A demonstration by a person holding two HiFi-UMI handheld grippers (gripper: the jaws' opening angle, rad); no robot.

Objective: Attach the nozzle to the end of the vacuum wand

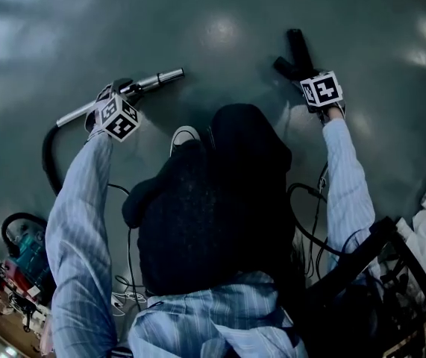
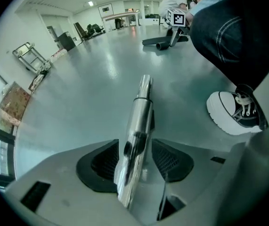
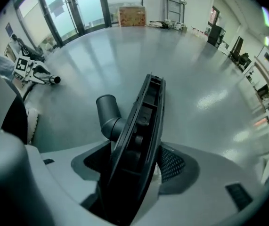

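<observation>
**Left claw** [image 2: 136, 160]: the jaws are spread. The wand [image 2: 142, 119] runs between them, and a gap shows beside the right pad. The wand is bare bright metal and lies on the floor [image 2: 92, 93], with its stepped open end pointing away from the claw.

**Right claw** [image 3: 135, 169]: the jaws are spread. The nozzle [image 3: 143, 126] stands on edge between them, its ribbed underside facing right. Its round socket [image 3: 107, 108] points up and to the left.

**Markings:** the only print that can be read is the black-and-white square pattern on each marker cube [image 1: 116, 118].

**Head view:** the left claw [image 1: 120, 89] and the right claw [image 1: 300, 68] both point down at the floor. The wand [image 1: 154, 80] and the nozzle [image 1: 296, 49] lie well apart. A black hose [image 1: 48, 155] curves back from the wand's rear end; neither gripper view shows it.

**Left gripper view only:** a white-soled shoe [image 2: 231, 114] is near the wand, and a trolley [image 2: 27, 52] stands by the far wall.

**Right gripper view only:** a cardboard box [image 3: 132, 15] stands by the glass wall.
</observation>
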